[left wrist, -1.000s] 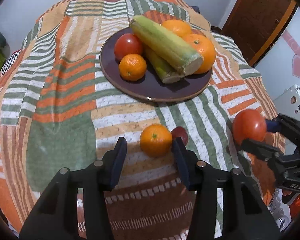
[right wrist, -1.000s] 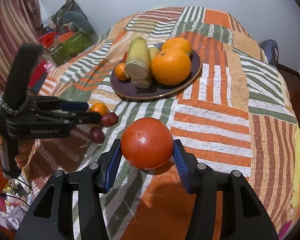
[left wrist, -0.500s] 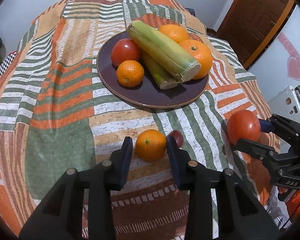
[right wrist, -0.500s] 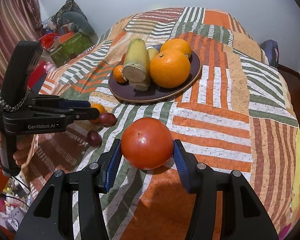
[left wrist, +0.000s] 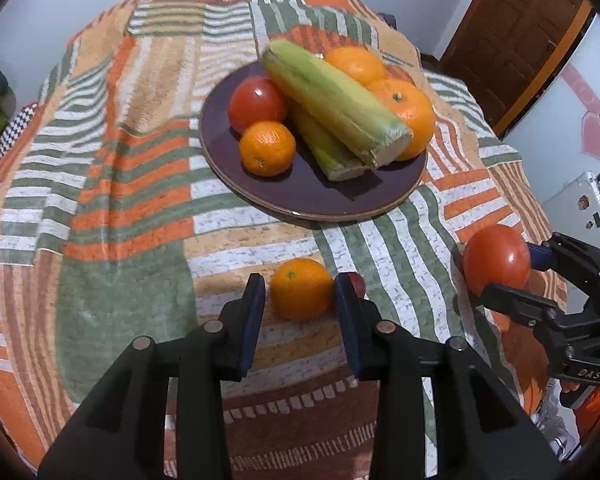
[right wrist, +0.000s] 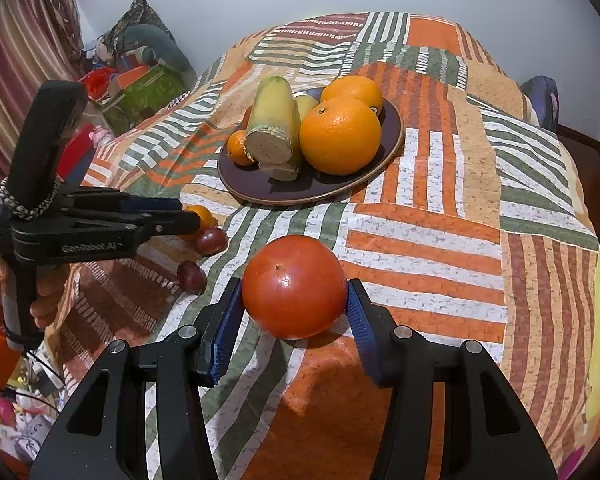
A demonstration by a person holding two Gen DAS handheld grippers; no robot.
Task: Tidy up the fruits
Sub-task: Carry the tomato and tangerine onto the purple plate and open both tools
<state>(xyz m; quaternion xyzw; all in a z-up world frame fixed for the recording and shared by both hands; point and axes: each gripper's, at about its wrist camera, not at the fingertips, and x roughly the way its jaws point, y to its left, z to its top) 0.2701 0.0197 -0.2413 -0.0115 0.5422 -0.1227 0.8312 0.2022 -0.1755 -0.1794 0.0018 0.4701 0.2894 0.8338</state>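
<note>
The left gripper (left wrist: 300,292) has just closed in on a small orange (left wrist: 301,289) that sits on the patterned blanket of the bed (left wrist: 120,200); the right pad touches the fruit, a thin gap shows at the left pad, so a firm grip cannot be confirmed. A dark red grape (left wrist: 357,282) lies just behind the right finger. The right gripper (right wrist: 294,312) is clamped on a red tomato (right wrist: 294,286), held above the blanket. The dark plate (left wrist: 312,196) beyond carries a tomato, oranges and two green stalks (left wrist: 332,100).
</note>
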